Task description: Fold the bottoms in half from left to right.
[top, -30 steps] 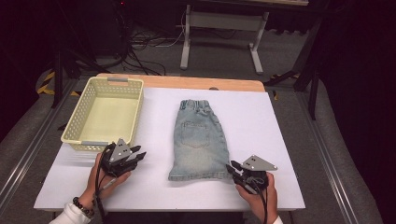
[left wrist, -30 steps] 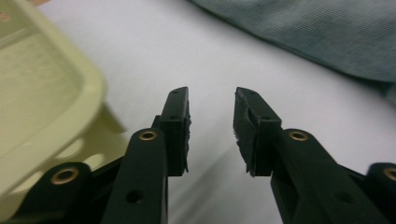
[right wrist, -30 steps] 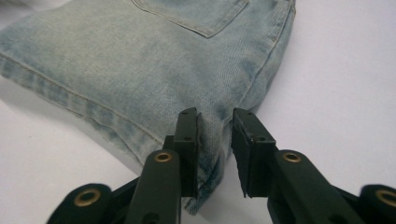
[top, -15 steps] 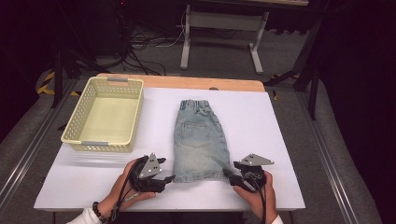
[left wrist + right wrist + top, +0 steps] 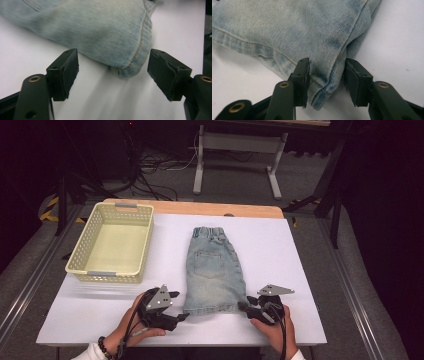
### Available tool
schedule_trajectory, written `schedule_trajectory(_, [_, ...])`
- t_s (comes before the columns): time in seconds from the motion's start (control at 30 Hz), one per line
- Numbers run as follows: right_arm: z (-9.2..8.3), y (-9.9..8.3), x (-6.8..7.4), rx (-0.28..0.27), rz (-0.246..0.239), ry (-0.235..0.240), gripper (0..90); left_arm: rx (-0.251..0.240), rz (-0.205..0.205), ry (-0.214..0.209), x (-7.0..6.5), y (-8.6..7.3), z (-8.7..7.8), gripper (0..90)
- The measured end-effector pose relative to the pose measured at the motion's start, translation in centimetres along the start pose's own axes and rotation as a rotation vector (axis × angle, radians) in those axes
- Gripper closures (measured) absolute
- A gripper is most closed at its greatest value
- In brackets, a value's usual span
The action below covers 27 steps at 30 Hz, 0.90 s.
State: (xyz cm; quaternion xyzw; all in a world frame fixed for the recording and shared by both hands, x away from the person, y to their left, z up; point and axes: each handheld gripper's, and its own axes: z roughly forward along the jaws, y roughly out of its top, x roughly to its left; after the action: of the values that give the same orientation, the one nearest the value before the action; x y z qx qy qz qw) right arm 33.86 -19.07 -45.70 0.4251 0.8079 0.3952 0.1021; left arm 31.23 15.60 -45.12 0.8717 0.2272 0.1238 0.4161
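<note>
Left gripper [image 5: 112,72]: jaws have just been opening, now wide, hem corner between them, untouched.
Right gripper [image 5: 325,82]: jaws have just been closing round the other hem corner, pads close against the cloth, not clearly pinching.
Denim shorts [image 5: 214,270]: flat mid-table, waistband away.
Handling: soft, limp, light; grip the thick hem corners.
Basket [image 5: 80,265]: far left, empty.

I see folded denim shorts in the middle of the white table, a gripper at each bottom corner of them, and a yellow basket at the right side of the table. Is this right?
One detail is wrong: the yellow basket stands at the left side of the table, not the right, as the high view shows. The folded denim shorts do lie in the middle, with the left gripper and right gripper at their bottom corners.
</note>
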Motion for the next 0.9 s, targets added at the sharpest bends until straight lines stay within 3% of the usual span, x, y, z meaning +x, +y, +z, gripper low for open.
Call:
schedule_trajectory(0.17, [0.0,0.0,0.1,0.003,-0.023,0.029,67.9,0.041,0.031,-0.017,-0.4,0.5,1.6,28.7])
schedule_trajectory(0.23, [0.0,0.1,0.2,0.004,-0.035,0.027,71.5,0.055,0.021,-0.022,-0.3,0.7,2.1,31.8])
schedule_trajectory(0.47, [-0.5,0.2,0.6,-0.015,-0.073,-0.001,83.9,0.095,0.015,-0.028,0.5,0.7,2.7,59.4])
schedule_trajectory(0.5, [-0.6,0.3,0.6,-0.015,-0.081,-0.003,84.2,0.1,0.014,-0.033,0.6,0.7,2.6,67.7])
schedule_trajectory(0.63, [-0.6,0.3,0.7,-0.012,-0.09,-0.008,84.9,0.102,0.026,-0.031,0.7,0.8,2.4,76.6])
schedule_trajectory(0.9, [-1.4,0.4,1.7,-0.008,-0.138,-0.021,84.9,0.113,0.096,-0.02,-0.1,0.7,1.1,80.7])
